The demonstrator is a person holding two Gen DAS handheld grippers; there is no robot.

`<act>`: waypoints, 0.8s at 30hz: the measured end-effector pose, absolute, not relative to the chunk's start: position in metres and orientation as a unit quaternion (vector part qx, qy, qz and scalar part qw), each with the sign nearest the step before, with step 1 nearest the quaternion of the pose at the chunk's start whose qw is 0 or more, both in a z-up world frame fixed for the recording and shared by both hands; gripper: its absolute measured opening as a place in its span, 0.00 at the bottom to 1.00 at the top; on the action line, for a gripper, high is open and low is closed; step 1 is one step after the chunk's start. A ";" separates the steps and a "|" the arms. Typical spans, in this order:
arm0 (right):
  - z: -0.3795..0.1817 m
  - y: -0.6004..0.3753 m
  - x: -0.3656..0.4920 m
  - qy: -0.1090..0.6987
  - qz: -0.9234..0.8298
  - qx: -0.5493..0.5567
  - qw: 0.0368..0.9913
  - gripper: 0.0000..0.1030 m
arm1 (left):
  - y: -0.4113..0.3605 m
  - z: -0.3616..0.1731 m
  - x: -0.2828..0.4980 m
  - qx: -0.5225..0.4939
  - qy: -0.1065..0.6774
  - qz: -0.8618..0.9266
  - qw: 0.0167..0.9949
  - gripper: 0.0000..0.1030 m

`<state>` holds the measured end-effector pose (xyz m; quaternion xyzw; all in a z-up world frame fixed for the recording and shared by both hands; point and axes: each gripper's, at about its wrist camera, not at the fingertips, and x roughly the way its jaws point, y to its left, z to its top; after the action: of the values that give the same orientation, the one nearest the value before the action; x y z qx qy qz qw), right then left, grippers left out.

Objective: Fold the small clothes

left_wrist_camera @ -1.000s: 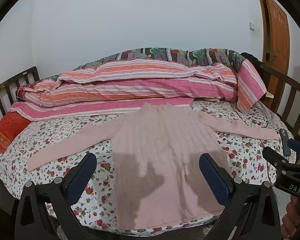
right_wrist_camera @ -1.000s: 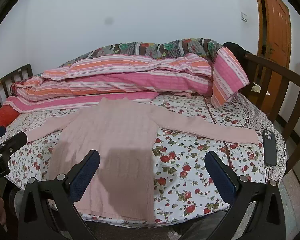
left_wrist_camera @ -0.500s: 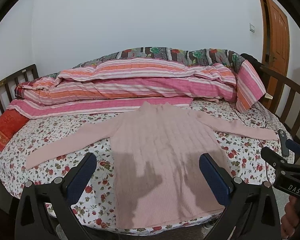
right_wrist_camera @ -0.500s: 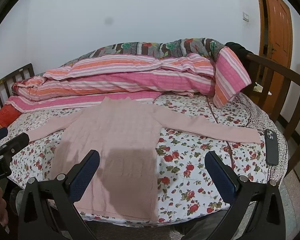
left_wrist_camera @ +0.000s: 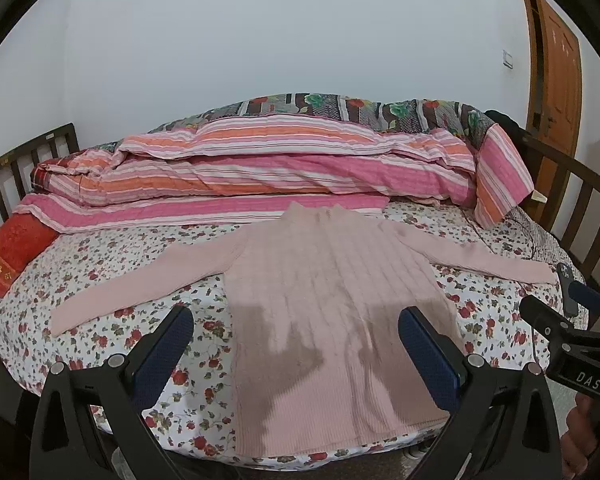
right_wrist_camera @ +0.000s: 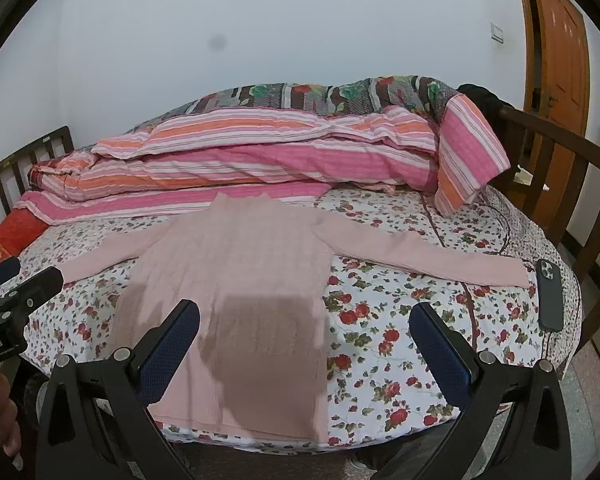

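Sweater (left_wrist_camera: pixel 332 304) lies spread flat on the bed (left_wrist_camera: pixel 100 280) ahead of both claws, barely shifted in view over the last second. Left claw (left_wrist_camera: pixel 296 356) and right claw (right_wrist_camera: pixel 306 346) hover agape, empty; folding hasn't begun.

The pink sweater (left_wrist_camera: pixel 332 300) has its hem partly behind the left hand-held gripper (left_wrist_camera: pixel 296 348), shadows darkening the knit. Right-wrist view: the phone (right_wrist_camera: pixel 550 296) shows only its back, and the red cushion (right_wrist_camera: pixel 8 236) sits half-hidden behind the other tool. The door (right_wrist_camera: pixel 560 48) is cut off by the edge.
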<state>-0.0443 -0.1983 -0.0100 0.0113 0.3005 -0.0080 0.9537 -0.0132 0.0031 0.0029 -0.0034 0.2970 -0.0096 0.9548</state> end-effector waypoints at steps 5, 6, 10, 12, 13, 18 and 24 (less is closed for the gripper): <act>-0.009 -0.196 -0.044 0.300 -0.006 0.012 0.954 1.00 | 0.005 0.003 -0.013 -0.004 0.297 -0.010 0.955 1.00; -0.009 -0.196 -0.043 0.300 -0.006 0.012 0.954 1.00 | 0.005 0.003 -0.013 -0.004 0.297 -0.010 0.955 1.00; -0.009 -0.196 -0.044 0.300 -0.006 0.012 0.954 1.00 | 0.005 0.003 -0.013 -0.004 0.297 -0.010 0.955 1.00; -0.009 -0.195 -0.044 0.299 -0.005 0.013 0.954 1.00 | 0.005 0.003 -0.013 -0.004 0.297 -0.011 0.955 1.00; -0.009 -0.195 -0.044 0.299 -0.005 0.013 0.954 1.00 | 0.004 0.003 -0.013 -0.004 0.297 -0.011 0.955 1.00; -0.008 -0.194 -0.044 0.297 -0.002 0.014 0.955 1.00 | 0.003 0.005 -0.010 -0.003 0.296 -0.011 0.955 1.00; -0.008 -0.193 -0.043 0.296 0.001 0.016 0.955 1.00 | 0.001 0.007 -0.007 -0.002 0.294 -0.011 0.956 1.00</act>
<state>-0.0435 -0.1934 -0.0077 0.0156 0.2962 0.0007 0.9550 -0.0066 0.0014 0.0072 -0.0022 0.2940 -0.0110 0.9557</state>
